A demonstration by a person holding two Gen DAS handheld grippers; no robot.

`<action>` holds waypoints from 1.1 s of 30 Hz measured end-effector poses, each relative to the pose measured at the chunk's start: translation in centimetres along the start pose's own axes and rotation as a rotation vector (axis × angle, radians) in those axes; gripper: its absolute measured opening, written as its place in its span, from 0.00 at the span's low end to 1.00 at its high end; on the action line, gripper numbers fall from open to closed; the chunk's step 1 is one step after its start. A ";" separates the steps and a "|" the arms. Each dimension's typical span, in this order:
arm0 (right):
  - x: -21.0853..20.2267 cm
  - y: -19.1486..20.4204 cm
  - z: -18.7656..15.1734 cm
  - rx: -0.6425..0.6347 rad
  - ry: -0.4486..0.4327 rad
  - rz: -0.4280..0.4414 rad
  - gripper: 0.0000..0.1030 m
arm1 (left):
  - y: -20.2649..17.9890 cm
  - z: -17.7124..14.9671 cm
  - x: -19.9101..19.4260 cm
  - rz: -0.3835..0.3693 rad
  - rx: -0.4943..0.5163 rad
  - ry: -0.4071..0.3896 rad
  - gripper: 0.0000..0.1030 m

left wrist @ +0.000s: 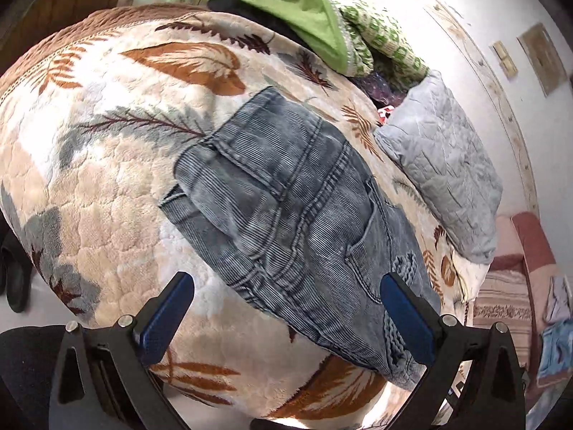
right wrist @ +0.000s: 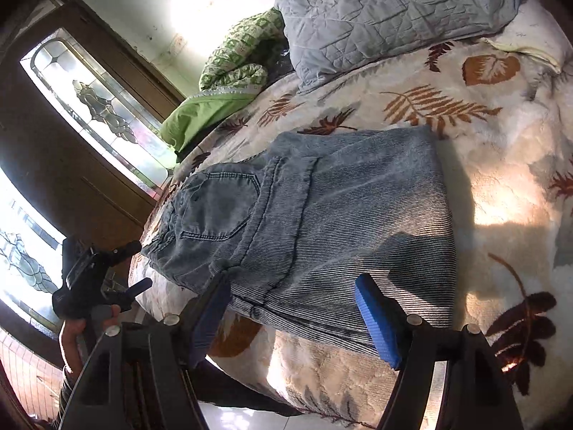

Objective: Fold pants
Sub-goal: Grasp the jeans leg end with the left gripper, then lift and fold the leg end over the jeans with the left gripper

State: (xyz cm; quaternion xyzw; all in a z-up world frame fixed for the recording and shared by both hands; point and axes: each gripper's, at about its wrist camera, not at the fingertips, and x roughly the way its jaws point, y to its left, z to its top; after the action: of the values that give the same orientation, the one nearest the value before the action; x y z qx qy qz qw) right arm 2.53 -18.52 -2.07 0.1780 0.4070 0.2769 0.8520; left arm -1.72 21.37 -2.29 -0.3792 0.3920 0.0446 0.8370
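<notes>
Grey-blue corduroy pants (left wrist: 286, 208) lie folded in a compact stack on a fleece leaf-print blanket (left wrist: 107, 186). In the right wrist view the pants (right wrist: 322, 215) show a back pocket to the left and folded legs to the right. My left gripper (left wrist: 286, 286) is open and empty, hovering over the near end of the pants by the waistband. My right gripper (right wrist: 293, 286) is open and empty just above the near edge of the folded legs. The left gripper (right wrist: 132, 268) also shows in the right wrist view, off the blanket's edge, held in a hand.
A grey quilted pillow (left wrist: 444, 165) lies beyond the pants, also in the right wrist view (right wrist: 376, 18). A green cloth and patterned bedding (left wrist: 322, 25) are piled at the far end. A wooden door with glass (right wrist: 93, 100) stands beside the bed.
</notes>
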 end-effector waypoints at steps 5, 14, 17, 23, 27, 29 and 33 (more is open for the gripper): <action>2.8 5.2 1.6 -0.055 0.047 0.117 0.73 | 2.0 1.3 1.6 -0.100 -0.143 0.049 1.00; 11.5 7.0 1.3 -0.005 0.217 0.106 0.73 | 4.0 2.7 2.6 -0.235 -0.273 0.061 1.00; 11.3 6.7 1.5 0.029 0.221 0.121 0.73 | 4.7 3.3 2.6 -0.266 -0.322 0.048 1.00; 11.7 6.5 1.8 0.020 0.227 0.112 0.73 | 4.6 3.9 2.3 -0.254 -0.303 0.015 0.81; 11.6 7.8 2.3 0.017 0.212 0.090 0.73 | 5.0 3.3 2.8 -0.147 -0.268 0.043 0.33; 10.8 9.0 2.7 -0.012 0.164 0.116 0.73 | 5.7 2.9 3.0 -0.150 -0.287 0.048 0.29; 13.0 10.3 2.6 -0.038 0.237 0.107 0.73 | 5.5 2.8 3.0 -0.137 -0.274 0.045 0.29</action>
State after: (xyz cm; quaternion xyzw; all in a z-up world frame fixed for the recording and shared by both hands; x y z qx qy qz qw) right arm 7.96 -2.67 -2.78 0.1492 0.4893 0.3485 0.7854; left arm 0.06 26.47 -6.50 -0.5168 0.3741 0.0321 0.7694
